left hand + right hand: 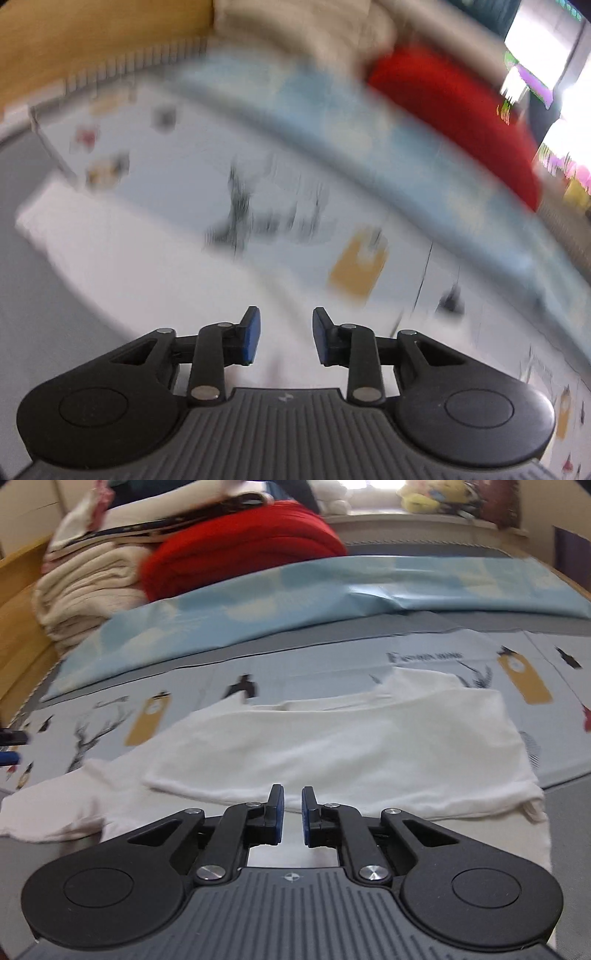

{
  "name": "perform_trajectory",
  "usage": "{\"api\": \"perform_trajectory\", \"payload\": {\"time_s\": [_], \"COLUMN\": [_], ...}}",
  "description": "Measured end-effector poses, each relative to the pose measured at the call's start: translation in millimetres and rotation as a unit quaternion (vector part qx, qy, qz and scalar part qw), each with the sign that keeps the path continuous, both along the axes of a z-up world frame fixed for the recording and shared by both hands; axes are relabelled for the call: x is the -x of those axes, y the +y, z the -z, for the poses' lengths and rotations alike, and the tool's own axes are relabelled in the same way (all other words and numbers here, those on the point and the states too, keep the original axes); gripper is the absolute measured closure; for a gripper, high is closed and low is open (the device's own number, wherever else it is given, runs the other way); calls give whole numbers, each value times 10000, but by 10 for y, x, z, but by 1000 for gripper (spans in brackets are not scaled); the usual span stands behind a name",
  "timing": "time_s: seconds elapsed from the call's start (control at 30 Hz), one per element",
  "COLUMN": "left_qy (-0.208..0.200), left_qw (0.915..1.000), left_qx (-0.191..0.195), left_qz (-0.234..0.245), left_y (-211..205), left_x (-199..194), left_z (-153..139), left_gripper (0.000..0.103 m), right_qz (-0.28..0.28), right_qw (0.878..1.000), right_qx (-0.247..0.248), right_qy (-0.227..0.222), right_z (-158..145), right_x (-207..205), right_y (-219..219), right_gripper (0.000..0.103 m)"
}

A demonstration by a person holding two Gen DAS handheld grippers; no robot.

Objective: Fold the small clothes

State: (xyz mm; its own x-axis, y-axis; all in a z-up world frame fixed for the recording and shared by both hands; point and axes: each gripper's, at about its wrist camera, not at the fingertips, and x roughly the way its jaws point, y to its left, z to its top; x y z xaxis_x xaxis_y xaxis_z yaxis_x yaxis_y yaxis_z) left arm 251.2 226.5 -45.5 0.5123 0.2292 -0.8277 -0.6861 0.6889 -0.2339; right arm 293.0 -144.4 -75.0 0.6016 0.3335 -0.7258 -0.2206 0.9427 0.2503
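Observation:
A small white garment [332, 746] lies partly folded on a pale printed sheet [417, 653], one layer doubled over another. My right gripper [292, 819] hovers over the garment's near edge, its blue pads [277, 812] a narrow gap apart, with only cloth seen below them. The left wrist view is heavily blurred. There my left gripper [286, 339] stands open and empty above the sheet [166, 184], with a white stretch of the garment [92, 251] to its left. A dark fingertip with blue shows at the right wrist view's left edge [11, 746].
Behind the sheet lies a light blue cloth [332, 587]. A red folded blanket [240, 542] and a cream stack of folded fabric [85, 590] sit at the back left beside a wooden side board [14, 609]. Grey mattress surface [569, 805] shows at the right.

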Motion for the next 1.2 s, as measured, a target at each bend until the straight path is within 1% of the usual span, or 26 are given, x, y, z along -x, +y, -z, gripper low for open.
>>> {"api": "perform_trajectory", "payload": {"time_s": [0.03,0.07,0.1,0.17,0.2,0.23,0.3,0.33,0.43,0.5,0.53,0.57,0.6,0.63,0.7,0.73,0.8,0.83,0.87,0.9,0.93,0.97,1.03,1.13,1.2], "left_qy": [-178,-341,-427,-330,-257,-256,-378,-392,-477,-503,-523,-521,-509,-503,-526,-532,-547,-544,-544,-545,-545,-545,-548,-562,-564], "left_qw": [9983,9962,9964,9993,9996,9992,9960,9954,9954,9936,9924,9918,9915,9912,9905,9904,9900,9899,9898,9896,9894,9892,9890,9888,9889], "left_qx": [556,803,724,132,81,285,811,878,825,994,1085,1134,1151,1166,1200,1207,1219,1227,1242,1258,1278,1294,1314,1338,1340], "left_qz": [-1,16,79,114,107,82,40,-3,-114,-177,-234,-280,-319,-369,-413,-420,-445,-451,-446,-436,-431,-424,-408,-338,-294], "left_y": [72,122,144,132,133,177,280,341,453,555,604,646,674,709,759,779,806,810,816,818,819,816,806,776,738], "left_x": [-48,-126,-179,-236,-239,-233,-221,-227,-236,-218,-196,-176,-151,-142,-115,-114,-114,-109,-117,-126,-135,-144,-157,-174,-180], "left_z": [64,69,52,-24,-29,-19,10,2,-89,-105,-91,-87,-103,-101,-120,-123,-126,-133,-130,-126,-121,-117,-112,-108,-111], "left_gripper": [69,69,69,69,69,69,69,69,69,69,69,69,69,69,69,69,69,69,69,69,69,69,69,69,69], "right_qz": [-100,-198,-311,-537,-654,-761,-906,-939,-1027,-1243,-1398,-1544,-1684,-1817,-2011,-2133,-2238,-2266,-2278,-2222,-2089,-1947,-1513,-712,-4], "right_qw": [9999,9998,9994,9982,9973,9964,9944,9936,9923,9896,9872,9844,9813,9776,9707,9652,9571,9545,9539,9555,9579,9620,9745,9885,9934], "right_qx": [9,39,88,206,254,276,372,415,460,550,601,676,768,886,1156,1370,1730,1848,1878,1858,1875,1793,1464,1047,851], "right_qy": [-46,-82,-112,-175,-213,-257,-405,-474,-516,-476,-483,-499,-531,-585,-632,-642,-635,-589,-534,-566,-607,-668,-775,-823,-770], "right_z": [-7,-7,-7,-6,-7,-21,-47,-68,-3,101,162,222,287,366,519,615,757,818,853,843,793,715,468,84,-123], "right_x": [26,50,78,129,149,168,214,257,206,80,13,-35,-92,-148,-244,-289,-348,-378,-402,-417,-436,-441,-457,-484,-519], "right_y": [42,81,127,241,291,339,444,498,723,968,1108,1239,1384,1549,1807,1947,2102,2142,2136,2102,2028,1913,1539,709,-60], "right_gripper": [93,93,93,92,92,93,93,93,92,88,79,73,65,58,57,57,59,63,72,99,98,98,98,98,98]}}
